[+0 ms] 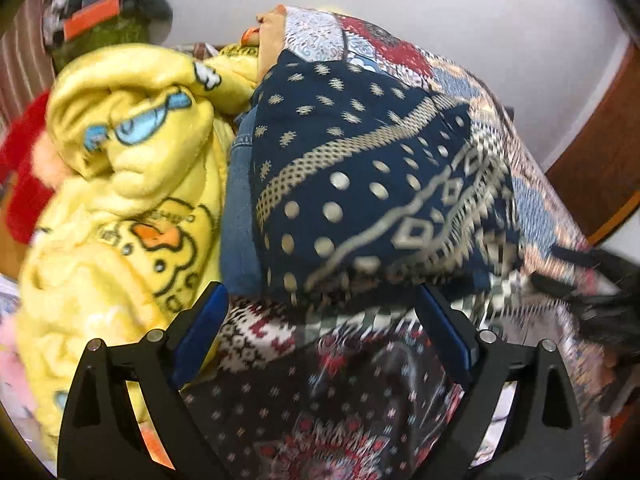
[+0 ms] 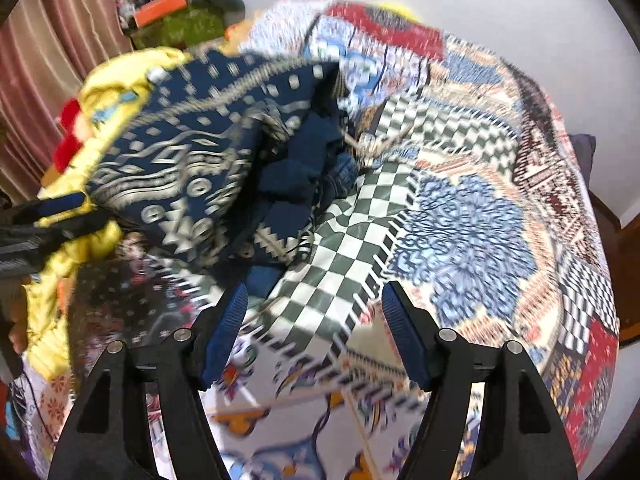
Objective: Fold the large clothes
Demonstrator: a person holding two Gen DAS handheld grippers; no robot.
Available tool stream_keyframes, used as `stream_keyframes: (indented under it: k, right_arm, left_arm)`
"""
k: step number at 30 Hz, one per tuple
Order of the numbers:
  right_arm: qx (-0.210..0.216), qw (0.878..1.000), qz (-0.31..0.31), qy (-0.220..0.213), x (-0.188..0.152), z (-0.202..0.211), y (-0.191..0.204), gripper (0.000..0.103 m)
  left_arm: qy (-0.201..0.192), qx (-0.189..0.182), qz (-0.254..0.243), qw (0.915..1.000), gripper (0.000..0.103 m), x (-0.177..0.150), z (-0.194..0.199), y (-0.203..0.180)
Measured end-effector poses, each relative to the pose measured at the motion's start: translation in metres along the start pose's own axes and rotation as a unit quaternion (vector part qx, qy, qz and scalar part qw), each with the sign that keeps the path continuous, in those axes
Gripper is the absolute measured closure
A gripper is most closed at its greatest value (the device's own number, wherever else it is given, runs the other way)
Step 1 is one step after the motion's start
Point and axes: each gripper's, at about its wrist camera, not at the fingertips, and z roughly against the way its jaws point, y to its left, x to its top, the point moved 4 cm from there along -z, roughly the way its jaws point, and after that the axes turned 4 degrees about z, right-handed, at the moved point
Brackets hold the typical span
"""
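Observation:
A navy garment with cream dots and zigzag bands [image 1: 368, 184] lies bunched on a patchwork-patterned bed cover [image 1: 532, 208]. It also shows in the right wrist view [image 2: 192, 160], crumpled, with denim-blue folds beside it. My left gripper [image 1: 322, 304] is open, its blue pads just below the garment's lower edge, holding nothing. My right gripper [image 2: 314, 308] is open and empty over the checkered patch of the cover [image 2: 344, 240], to the right of the garment. The left gripper's fingertips [image 2: 60, 204] show at the left edge of the right wrist view.
A yellow duck-print fleece blanket [image 1: 132, 184] is heaped left of the garment. A blue denim piece [image 1: 240, 208] lies between them. Red cloth [image 1: 24, 176], a curtain [image 2: 48, 60] and stacked items [image 2: 176, 16] stand at the back left. A white wall is behind; wooden furniture [image 1: 600, 152] is at right.

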Motion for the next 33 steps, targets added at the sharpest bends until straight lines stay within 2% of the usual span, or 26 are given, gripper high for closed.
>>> stream_keyframes:
  k: [3,6,10,15,20,25,29,33]
  right_arm:
    - [0.016,0.999,-0.017,-0.045,0.001,0.040,0.002,0.037]
    - [0.023,0.995,-0.035,-0.095,0.007,0.081,0.008,0.037]
    - [0.029,0.983,-0.038,-0.176,0.011,0.153,0.021,0.037]
    - [0.028,0.962,-0.033,-0.269,0.007,0.232,0.039,0.037]
    - [0.013,0.936,-0.014,-0.351,-0.014,0.300,0.066,0.037]
    - [-0.010,0.914,0.003,-0.406,-0.044,0.340,0.094,0.037]
    - [-0.023,0.904,0.003,-0.427,-0.060,0.351,0.110,0.037]
    - [-0.030,0.903,-0.003,-0.428,-0.066,0.351,0.115,0.037]
  left_arm:
    - [-0.034,0.014,-0.029,0.9989,0.009,-0.002,0.034,-0.014]
    - [-0.079,0.009,-0.038,0.9962,0.009,0.002,0.079,-0.025]
    - [-0.157,-0.006,-0.045,0.9865,0.009,0.010,0.159,-0.043]
    - [-0.262,-0.031,-0.053,0.9631,0.009,0.008,0.260,-0.071]
    - [-0.354,-0.038,-0.075,0.9317,0.009,-0.021,0.343,-0.098]
    - [-0.413,-0.035,-0.078,0.9067,0.009,-0.061,0.388,-0.114]
    - [-0.441,-0.019,-0.081,0.8938,0.009,-0.088,0.403,-0.121]
    - [-0.444,-0.017,-0.086,0.8917,0.009,-0.105,0.407,-0.125]
